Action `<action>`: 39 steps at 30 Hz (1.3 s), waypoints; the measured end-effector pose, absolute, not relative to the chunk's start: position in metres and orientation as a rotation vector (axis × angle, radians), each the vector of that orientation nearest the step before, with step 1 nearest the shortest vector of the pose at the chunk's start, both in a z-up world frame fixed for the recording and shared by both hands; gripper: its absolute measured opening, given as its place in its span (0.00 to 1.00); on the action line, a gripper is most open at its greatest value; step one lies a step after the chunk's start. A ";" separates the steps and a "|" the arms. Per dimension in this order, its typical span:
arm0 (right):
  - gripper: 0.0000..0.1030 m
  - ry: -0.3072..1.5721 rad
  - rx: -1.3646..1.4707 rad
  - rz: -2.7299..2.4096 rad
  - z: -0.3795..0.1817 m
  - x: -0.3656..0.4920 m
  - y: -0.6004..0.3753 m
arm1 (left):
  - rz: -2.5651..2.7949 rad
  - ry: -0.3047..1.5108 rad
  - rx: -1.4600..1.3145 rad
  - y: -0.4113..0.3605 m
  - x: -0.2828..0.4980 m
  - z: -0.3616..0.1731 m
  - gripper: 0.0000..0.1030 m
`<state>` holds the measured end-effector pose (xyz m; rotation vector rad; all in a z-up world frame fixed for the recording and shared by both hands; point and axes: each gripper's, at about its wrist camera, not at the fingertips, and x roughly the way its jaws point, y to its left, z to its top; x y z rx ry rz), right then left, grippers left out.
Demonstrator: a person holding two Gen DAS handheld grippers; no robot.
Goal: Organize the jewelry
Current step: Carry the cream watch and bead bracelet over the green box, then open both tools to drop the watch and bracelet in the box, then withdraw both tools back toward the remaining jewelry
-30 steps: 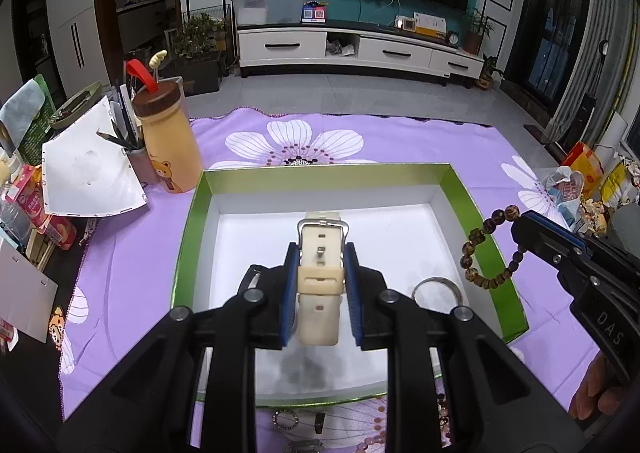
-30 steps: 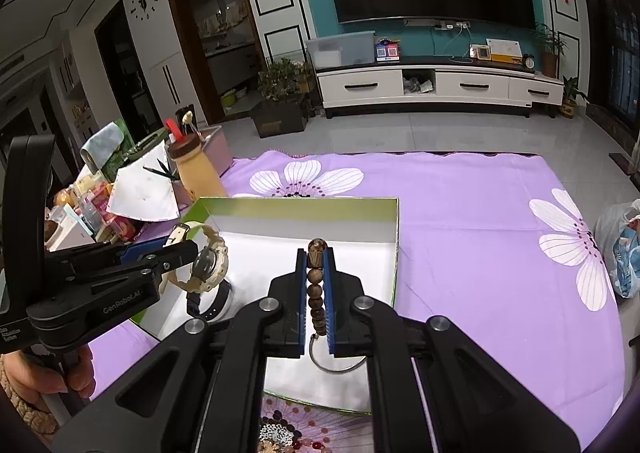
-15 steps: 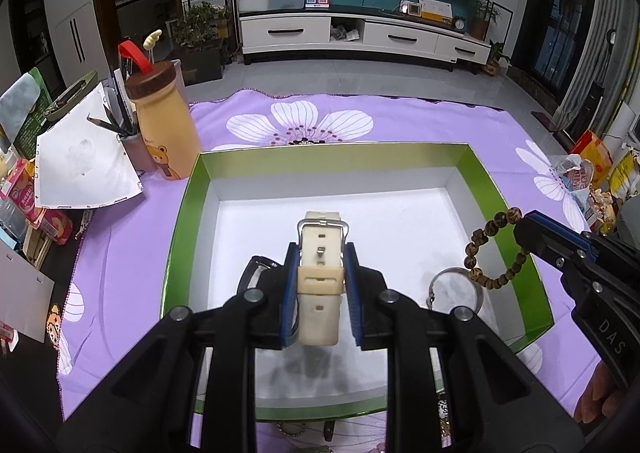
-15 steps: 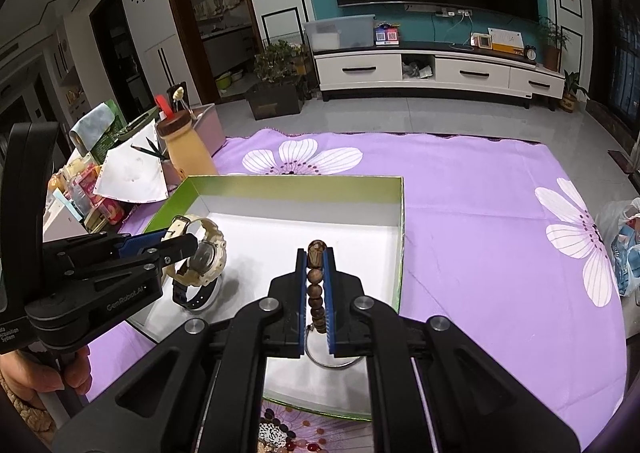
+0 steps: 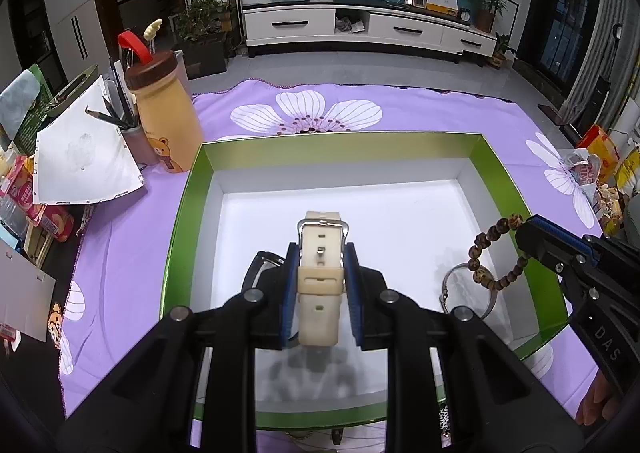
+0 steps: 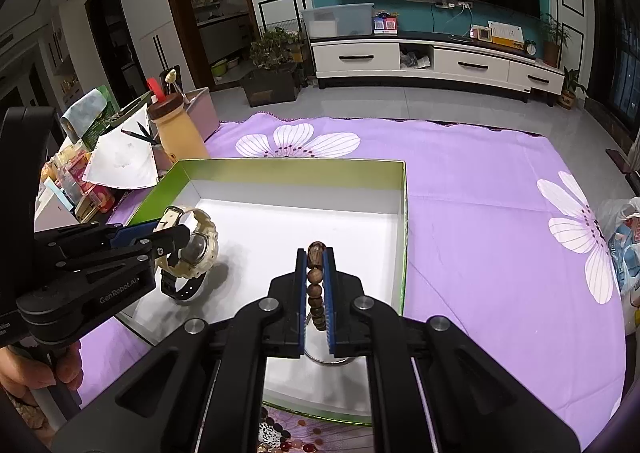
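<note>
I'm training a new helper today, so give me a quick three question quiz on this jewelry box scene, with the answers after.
1. True or false: the left tool holds the cream watch by its strap.
2. What does the right tool grip?
A. a silver ring
B. the wooden bead bracelet
C. a pencil
3. Fill in: the silver bangle lies inside the green-walled ____.

Key
1. True: the strap sits clamped between the blue pads.
2. B: the beads stand pinched between its shut pads.
3. Box: the bangle rests on its white floor, near the right wall.
</note>
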<state>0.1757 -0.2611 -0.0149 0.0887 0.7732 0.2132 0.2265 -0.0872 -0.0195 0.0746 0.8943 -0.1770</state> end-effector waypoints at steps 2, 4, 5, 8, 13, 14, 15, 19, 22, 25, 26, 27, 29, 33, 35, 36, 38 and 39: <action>0.07 0.775 0.088 0.212 -0.016 0.176 -0.262 | -0.175 0.895 0.076 -0.086 0.227 -0.020 0.21; 0.07 0.779 0.089 0.209 -0.016 0.176 -0.262 | -0.174 0.897 0.076 -0.086 0.227 -0.020 0.21; 0.07 0.781 0.090 0.208 -0.017 0.176 -0.262 | -0.173 0.898 0.076 -0.086 0.227 -0.020 0.21; 0.08 0.779 0.095 0.205 -0.016 0.176 -0.262 | -0.169 0.888 0.072 -0.085 0.226 -0.018 0.22; 0.24 0.758 0.094 0.183 -0.010 0.170 -0.266 | -0.167 0.854 0.075 -0.085 0.221 -0.007 0.24; 0.30 0.755 0.094 0.180 -0.009 0.169 -0.266 | -0.167 0.849 0.071 -0.083 0.221 -0.005 0.28; 0.38 0.749 0.098 0.175 -0.007 0.167 -0.267 | -0.167 0.844 0.067 -0.082 0.220 -0.003 0.35; 0.42 0.726 0.107 0.163 0.000 0.158 -0.271 | -0.165 0.820 0.066 -0.078 0.213 0.007 0.43; 0.52 0.713 0.121 0.153 0.004 0.149 -0.275 | -0.164 0.809 0.063 -0.075 0.206 0.012 0.54; 0.59 0.694 0.125 0.142 0.010 0.136 -0.277 | -0.163 0.800 0.051 -0.070 0.198 0.018 0.68; 0.62 0.689 0.126 0.138 0.012 0.132 -0.278 | -0.163 0.796 0.044 -0.068 0.194 0.020 0.70; 0.64 0.683 0.126 0.135 0.014 0.128 -0.277 | -0.163 0.793 0.040 -0.067 0.191 0.022 0.73; 0.66 0.670 0.128 0.129 0.018 0.118 -0.279 | -0.164 0.787 0.025 -0.062 0.183 0.026 0.79; 0.72 0.660 0.131 0.121 0.023 0.100 -0.280 | -0.171 0.781 0.006 -0.056 0.165 0.033 0.87; 0.76 0.655 0.129 0.114 0.026 0.090 -0.279 | -0.176 0.780 -0.001 -0.054 0.158 0.035 0.88; 0.78 0.655 0.128 0.113 0.027 0.086 -0.278 | -0.180 0.781 -0.004 -0.053 0.152 0.036 0.91; 0.79 0.656 0.126 0.110 0.028 0.076 -0.277 | -0.182 0.780 -0.008 -0.050 0.143 0.038 0.93; 0.81 0.656 0.125 0.109 0.028 0.072 -0.277 | -0.185 0.782 -0.012 -0.049 0.139 0.039 0.94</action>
